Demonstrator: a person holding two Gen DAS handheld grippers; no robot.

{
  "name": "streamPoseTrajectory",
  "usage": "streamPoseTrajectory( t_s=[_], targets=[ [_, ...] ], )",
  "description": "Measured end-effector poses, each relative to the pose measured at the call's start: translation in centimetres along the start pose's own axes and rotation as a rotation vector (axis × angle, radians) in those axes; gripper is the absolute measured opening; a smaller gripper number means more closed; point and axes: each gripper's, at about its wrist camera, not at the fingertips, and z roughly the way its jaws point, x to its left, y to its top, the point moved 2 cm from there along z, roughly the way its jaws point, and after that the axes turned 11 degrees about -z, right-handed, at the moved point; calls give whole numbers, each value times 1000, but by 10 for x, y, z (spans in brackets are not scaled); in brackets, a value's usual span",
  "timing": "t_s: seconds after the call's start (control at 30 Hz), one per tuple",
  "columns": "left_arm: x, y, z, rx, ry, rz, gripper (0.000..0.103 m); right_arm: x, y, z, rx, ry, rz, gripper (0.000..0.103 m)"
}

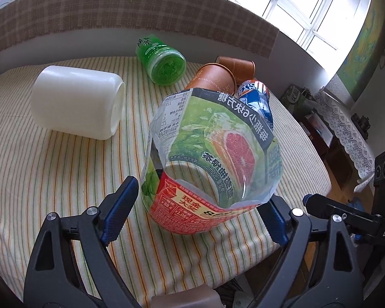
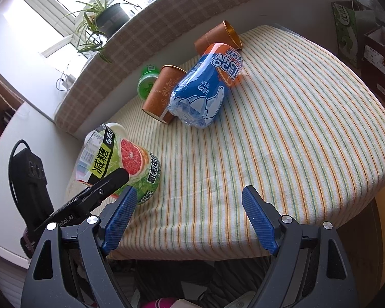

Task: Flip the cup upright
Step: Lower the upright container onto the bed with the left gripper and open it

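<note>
**Left claw around the cut grapefruit cup**

The left claw (image 1: 200, 220) brackets the grapefruit cup (image 1: 210, 154), a cut-off clear plastic bottle with a glossy printed sleeve and a jagged, faceted cut rim. Its ribbed blue pads (image 1: 119, 209) flank the cup's lower body; whether they press the plastic or only sit beside it cannot be told. The cup stands near the front edge of the bench (image 1: 51, 179), which wears a woven cloth striped in green, orange and cream; the print reads upside down from the left wrist view.

The right claw (image 2: 192, 220) hangs spread wide over the cloth at the near edge, nothing between its textured pads (image 2: 260, 220).

Other items lie on their sides farther back:
- a smooth, matte white jar (image 1: 77, 100), cylindrical with rounded shoulders
- a translucent green cup (image 1: 161, 60)
- two brown paper cups (image 2: 161, 95) with gilt rims
- a blue cup (image 2: 205, 84), crinkled clear plastic at its base, resting against one brown cup

Behind runs a ledge draped in checked fabric (image 1: 141, 18), a spider plant (image 2: 100, 18) on it.
</note>
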Motion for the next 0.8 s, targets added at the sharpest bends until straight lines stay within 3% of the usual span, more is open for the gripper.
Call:
streamPoseTrajectory(
  t_s=[0.6, 0.7, 0.8],
  targets=[
    [27, -28, -28, -21, 44, 37, 92, 18, 5, 4, -4, 2, -54, 84],
    [34, -31, -44, -77, 81, 37, 92, 26, 5, 1, -29, -23, -101, 84],
    [37, -30, -66, -182, 124, 34, 92, 38, 4, -5, -82, -69, -155, 84]
  ],
)
